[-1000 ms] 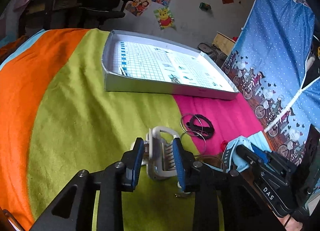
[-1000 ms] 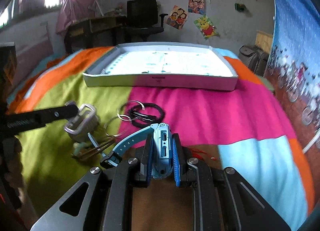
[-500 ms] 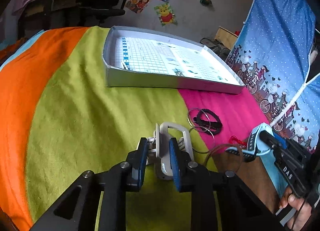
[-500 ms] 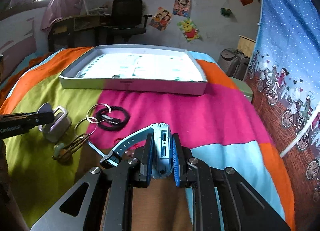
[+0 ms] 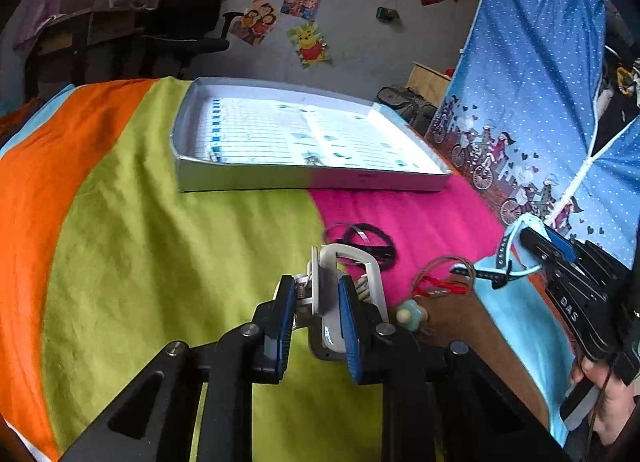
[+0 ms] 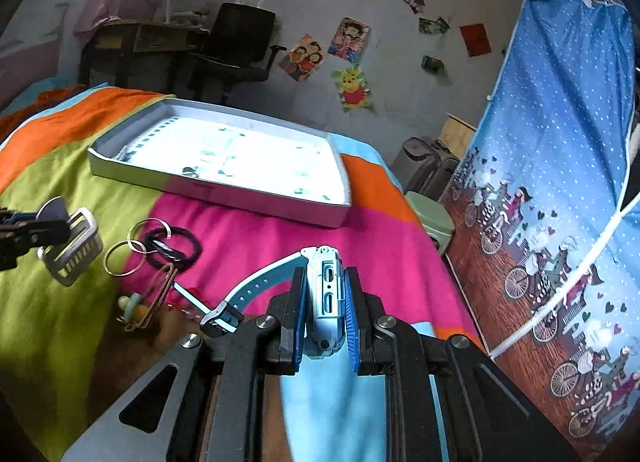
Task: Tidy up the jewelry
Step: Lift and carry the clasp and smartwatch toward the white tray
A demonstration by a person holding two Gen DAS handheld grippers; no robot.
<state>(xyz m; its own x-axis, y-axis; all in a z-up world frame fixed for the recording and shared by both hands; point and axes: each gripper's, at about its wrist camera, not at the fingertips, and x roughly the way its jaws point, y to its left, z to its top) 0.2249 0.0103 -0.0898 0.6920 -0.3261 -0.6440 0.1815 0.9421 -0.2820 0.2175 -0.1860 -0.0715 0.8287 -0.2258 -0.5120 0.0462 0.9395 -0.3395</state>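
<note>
Left gripper [image 5: 316, 318] fingers clamp a white plastic hair clip [image 5: 340, 294]; right gripper [image 6: 324, 314] fingers clamp a light-blue wristwatch [image 6: 326, 290], shallow white cardboard tray [image 6: 208, 192] at 11 o'clock.

Between you and the tray [image 6: 224, 192], bare bedspread [image 5: 168, 246] lies left; bangles [image 6: 120, 258] clutter the middle.
</note>
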